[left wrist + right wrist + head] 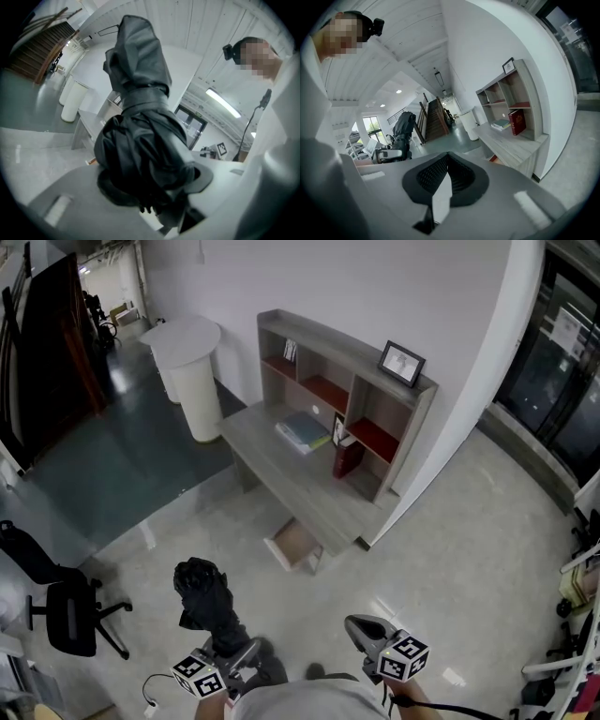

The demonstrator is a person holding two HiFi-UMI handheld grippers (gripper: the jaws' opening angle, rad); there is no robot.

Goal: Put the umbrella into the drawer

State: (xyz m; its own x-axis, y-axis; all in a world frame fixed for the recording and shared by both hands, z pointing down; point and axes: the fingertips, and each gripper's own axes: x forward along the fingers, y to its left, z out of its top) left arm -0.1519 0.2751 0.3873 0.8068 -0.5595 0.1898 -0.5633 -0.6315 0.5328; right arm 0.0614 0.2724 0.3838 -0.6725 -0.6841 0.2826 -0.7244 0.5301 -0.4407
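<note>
I stand on a pale, glossy floor (469, 549) beside a white wall, facing one grey wooden desk (281, 479) with a shelved hutch (412, 399) on top. Under the desktop one light wooden drawer (295, 545) stands pulled out, well apart from me.

I hold two tools, each with one marker cube. My left gripper (228, 641) is clamped on the lower end of the one black folded fabric umbrella (206, 601), which stands nearly upright above the jaws with its strap wound round its middle. It is out over the floor, short of the drawer. My right gripper (358, 623) has its jaws pressed together with nothing between them, and it points toward the desk.

On the desk I count one dark red book (345, 457) standing upright and one flat stack of teal and white books (302, 430). The print on the red spine is too small to read. One black-framed picture (401, 362) sits on the hutch. One white round pedestal table (192, 371) stands past the desk's far end. One black office chair (66, 610) is at my left.
</note>
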